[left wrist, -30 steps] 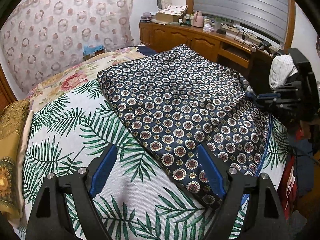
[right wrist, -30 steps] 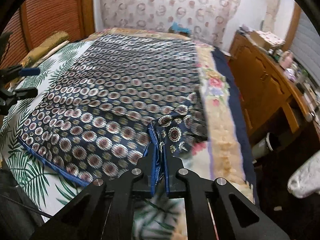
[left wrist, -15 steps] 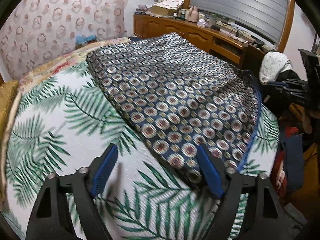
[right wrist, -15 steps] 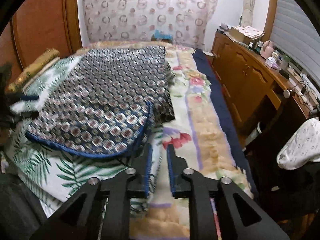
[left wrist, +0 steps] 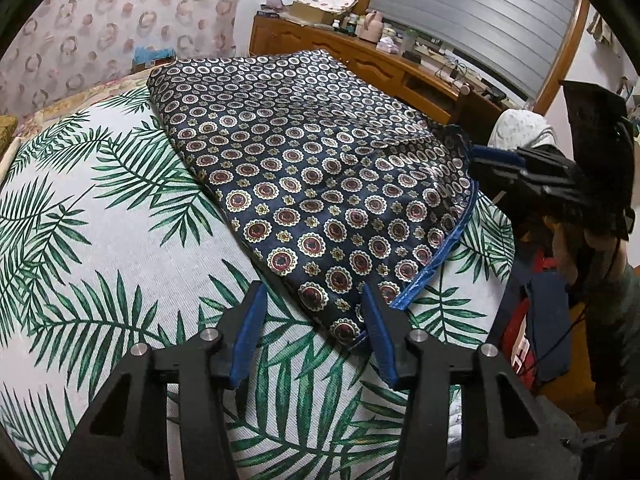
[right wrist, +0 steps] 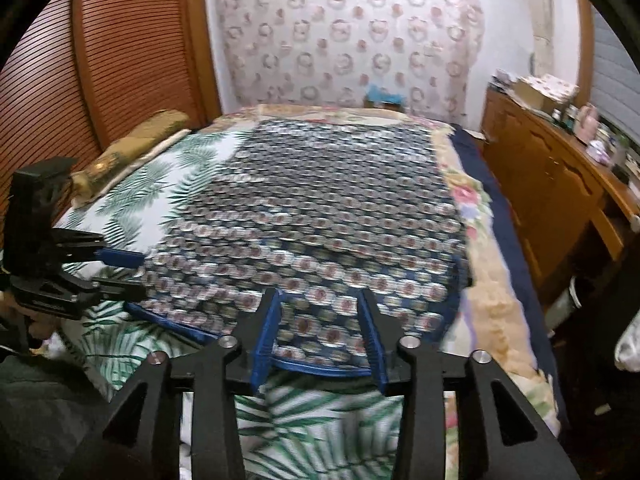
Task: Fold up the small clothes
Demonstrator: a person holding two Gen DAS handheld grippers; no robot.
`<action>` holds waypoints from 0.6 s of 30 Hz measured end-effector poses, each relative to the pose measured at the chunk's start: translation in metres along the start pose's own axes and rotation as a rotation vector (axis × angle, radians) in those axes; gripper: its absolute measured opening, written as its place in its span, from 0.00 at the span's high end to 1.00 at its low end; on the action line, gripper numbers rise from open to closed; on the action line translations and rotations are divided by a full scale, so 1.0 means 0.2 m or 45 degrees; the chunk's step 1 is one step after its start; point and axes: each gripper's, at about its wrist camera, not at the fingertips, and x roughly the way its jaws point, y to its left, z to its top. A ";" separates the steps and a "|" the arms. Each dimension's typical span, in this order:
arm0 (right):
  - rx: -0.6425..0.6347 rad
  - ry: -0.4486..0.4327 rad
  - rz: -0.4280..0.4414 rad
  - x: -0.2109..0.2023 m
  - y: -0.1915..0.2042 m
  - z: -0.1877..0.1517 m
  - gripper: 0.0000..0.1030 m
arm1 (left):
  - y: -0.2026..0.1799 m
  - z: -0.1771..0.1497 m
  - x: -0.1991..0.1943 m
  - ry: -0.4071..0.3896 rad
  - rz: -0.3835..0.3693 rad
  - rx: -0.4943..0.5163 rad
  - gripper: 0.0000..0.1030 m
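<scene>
So the bed has a white palm-leaf sheet (left wrist: 100, 240) on top, with a floral blanket (right wrist: 476, 216) poking out along its far side and a dark blue edge beyond that. A gold patterned pillow (right wrist: 132, 144) sits by the slatted wooden headboard (right wrist: 120, 52). The back wall is covered with a pinkish curtain with ring patterns (right wrist: 352, 36). The long wooden cabinet (left wrist: 360, 60) under the shuttered window (left wrist: 472, 12) is cluttered with boxes, bottles and cables. There's a white spotted cloth (left wrist: 520, 128) draped over something dark.
</scene>
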 end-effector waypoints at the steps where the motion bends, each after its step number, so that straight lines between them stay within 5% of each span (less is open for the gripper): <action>1: -0.011 0.000 0.010 0.01 0.02 0.00 0.57 | 0.00 0.00 0.00 0.000 -0.005 -0.002 0.66; 3: -0.042 0.009 0.028 0.01 0.06 -0.01 0.55 | 0.00 -0.01 0.01 0.009 -0.043 -0.019 0.91; 5: -0.073 0.014 0.036 0.02 0.08 -0.02 0.54 | 0.01 0.00 0.00 -0.003 -0.060 -0.025 0.96; 18: -0.253 0.082 0.032 0.07 0.21 -0.06 0.48 | -0.06 0.24 -0.18 -0.207 -0.081 0.016 0.98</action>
